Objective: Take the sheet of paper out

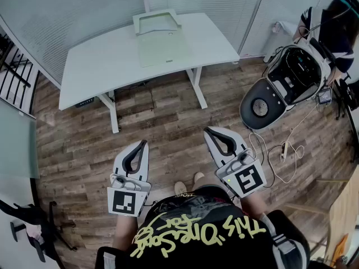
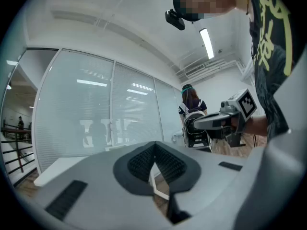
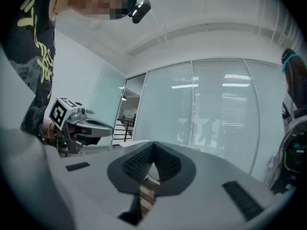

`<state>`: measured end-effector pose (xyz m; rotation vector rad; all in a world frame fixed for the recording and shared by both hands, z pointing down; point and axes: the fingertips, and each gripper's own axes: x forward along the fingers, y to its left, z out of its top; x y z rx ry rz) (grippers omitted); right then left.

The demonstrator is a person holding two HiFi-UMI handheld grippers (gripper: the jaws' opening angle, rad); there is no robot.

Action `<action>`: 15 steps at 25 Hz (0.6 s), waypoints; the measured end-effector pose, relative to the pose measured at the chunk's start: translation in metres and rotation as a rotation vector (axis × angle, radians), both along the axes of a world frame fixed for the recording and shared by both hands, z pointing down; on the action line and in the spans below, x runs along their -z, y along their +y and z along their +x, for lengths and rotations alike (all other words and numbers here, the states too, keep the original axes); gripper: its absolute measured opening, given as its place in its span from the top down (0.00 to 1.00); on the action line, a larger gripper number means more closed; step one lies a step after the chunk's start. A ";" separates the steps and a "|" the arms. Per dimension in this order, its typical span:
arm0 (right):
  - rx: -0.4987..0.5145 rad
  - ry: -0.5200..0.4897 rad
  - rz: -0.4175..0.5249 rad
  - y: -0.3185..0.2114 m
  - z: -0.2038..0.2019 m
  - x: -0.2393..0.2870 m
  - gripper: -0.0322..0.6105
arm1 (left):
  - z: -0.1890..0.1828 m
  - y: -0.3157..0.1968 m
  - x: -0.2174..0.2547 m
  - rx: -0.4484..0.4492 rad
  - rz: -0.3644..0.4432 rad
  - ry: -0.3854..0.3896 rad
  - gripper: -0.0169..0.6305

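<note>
Pale-green sheet of paper flat on white table, nr tray.

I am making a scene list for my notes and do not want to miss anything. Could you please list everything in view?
table: one, white, at the far side of the room
tray: one, white-rimmed, on the table's far edge
flat sheet: one, pale green, on the table in front of the tray; paper or folder, cannot tell
floor: one, brown wood planks
machine: one, white and black, on the floor at right
cable: one, white, looped on the floor beside the machine
other person: one, dark top, behind the machine
left gripper: one, white, shut, empty
right gripper: one, white, shut, empty
</note>
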<state>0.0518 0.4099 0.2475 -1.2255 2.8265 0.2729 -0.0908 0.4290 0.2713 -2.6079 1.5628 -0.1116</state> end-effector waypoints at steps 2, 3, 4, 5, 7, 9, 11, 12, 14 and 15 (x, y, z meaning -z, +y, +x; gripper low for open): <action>-0.015 0.016 0.015 -0.001 0.002 0.000 0.94 | -0.001 0.000 -0.001 0.003 0.002 0.005 0.96; -0.020 0.023 0.020 -0.001 0.002 0.000 0.94 | -0.001 0.000 -0.001 0.004 0.003 0.006 0.96; -0.021 0.028 0.021 -0.001 0.002 -0.001 0.94 | -0.002 0.000 -0.002 0.006 0.004 0.004 0.96; -0.019 0.031 0.019 -0.002 0.001 -0.002 0.94 | -0.003 0.000 -0.002 0.007 0.003 -0.001 0.96; -0.021 0.043 0.010 -0.004 0.001 -0.004 0.94 | -0.007 -0.001 -0.003 0.015 -0.005 -0.012 0.96; -0.028 0.043 0.007 -0.009 0.002 -0.004 0.94 | -0.012 -0.004 -0.001 0.027 -0.002 -0.001 0.96; -0.032 0.038 0.008 -0.010 0.002 -0.003 0.94 | -0.015 -0.003 0.001 0.035 0.006 0.007 0.96; -0.039 0.043 0.000 -0.010 0.002 -0.005 0.94 | -0.015 -0.001 0.000 0.035 0.007 -0.002 0.96; -0.053 0.023 -0.005 -0.010 0.003 -0.004 0.94 | -0.015 0.001 -0.001 0.033 0.009 -0.028 0.96; -0.053 -0.002 0.001 -0.009 0.002 0.000 0.94 | -0.016 0.002 -0.001 0.037 0.009 -0.033 0.96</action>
